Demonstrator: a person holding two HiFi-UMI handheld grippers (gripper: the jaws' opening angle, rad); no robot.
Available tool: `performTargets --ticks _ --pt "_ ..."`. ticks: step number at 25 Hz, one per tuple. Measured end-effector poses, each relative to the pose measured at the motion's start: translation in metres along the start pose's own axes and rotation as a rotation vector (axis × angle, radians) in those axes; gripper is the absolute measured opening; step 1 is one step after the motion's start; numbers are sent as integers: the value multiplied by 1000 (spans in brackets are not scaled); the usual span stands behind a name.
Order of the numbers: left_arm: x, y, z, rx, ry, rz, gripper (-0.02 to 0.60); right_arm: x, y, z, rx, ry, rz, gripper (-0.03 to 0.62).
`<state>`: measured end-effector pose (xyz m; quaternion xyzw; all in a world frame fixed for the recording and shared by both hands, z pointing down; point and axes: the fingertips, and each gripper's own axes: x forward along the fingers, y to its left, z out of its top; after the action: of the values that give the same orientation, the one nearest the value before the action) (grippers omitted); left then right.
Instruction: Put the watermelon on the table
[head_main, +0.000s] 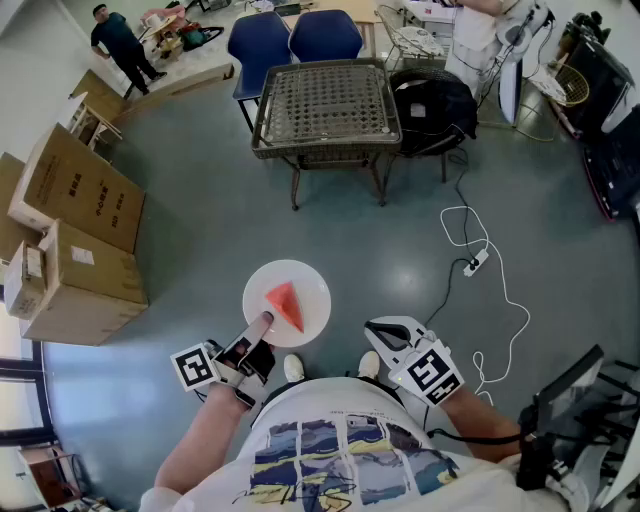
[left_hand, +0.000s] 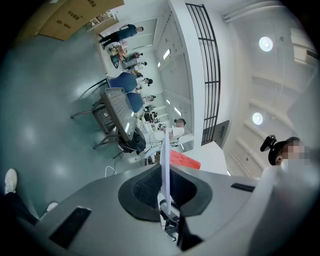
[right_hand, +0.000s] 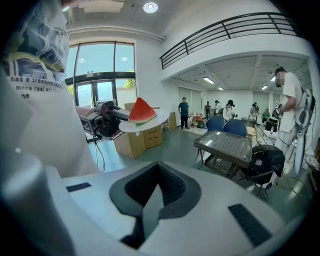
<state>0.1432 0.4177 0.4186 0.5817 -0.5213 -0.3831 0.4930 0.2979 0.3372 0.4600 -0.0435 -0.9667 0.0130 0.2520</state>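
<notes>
fingers (head_main: 256, 334) of my left gripper (head_main: 263, 322) pinched on the near rim of the white plate (head_main: 314, 290) carrying the watermelon (head_main: 285, 305), wicker table (head_main: 325, 100) far ahead, my right gripper (head_main: 384, 333) closed on nothing.

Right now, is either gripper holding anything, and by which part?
The left gripper clamps the white plate by its rim, watermelon slice on top. The right gripper is shut, empty.
</notes>
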Motion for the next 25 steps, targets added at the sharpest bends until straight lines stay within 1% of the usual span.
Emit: performTargets --ticks 4,7,11,14,15,17,19,21,25 --pt "-54 12 48 27 -18 18 25 53 39 33 6 0 20 9" --pt "-86 25 81 52 -12 23 25 92 61 58 2 -5 21 9" --pt "-120 45 114 36 12 31 25 137 84 79 19 -12 11 11" --pt "-132 57 135 29 43 27 25 162 98 90 13 -11 -9 15" --pt "-133 60 143 29 54 26 25 170 100 94 11 -12 -21 28" --pt "-131 66 159 22 71 22 25 183 100 101 22 -11 -46 77" --pt "-120 70 171 12 84 7 25 191 92 108 44 -18 -70 95" --pt "-99 74 182 2 98 -11 25 195 72 112 62 -28 -102 98" --pt "-46 81 211 -14 129 -35 25 209 16 118 79 -35 -158 98"
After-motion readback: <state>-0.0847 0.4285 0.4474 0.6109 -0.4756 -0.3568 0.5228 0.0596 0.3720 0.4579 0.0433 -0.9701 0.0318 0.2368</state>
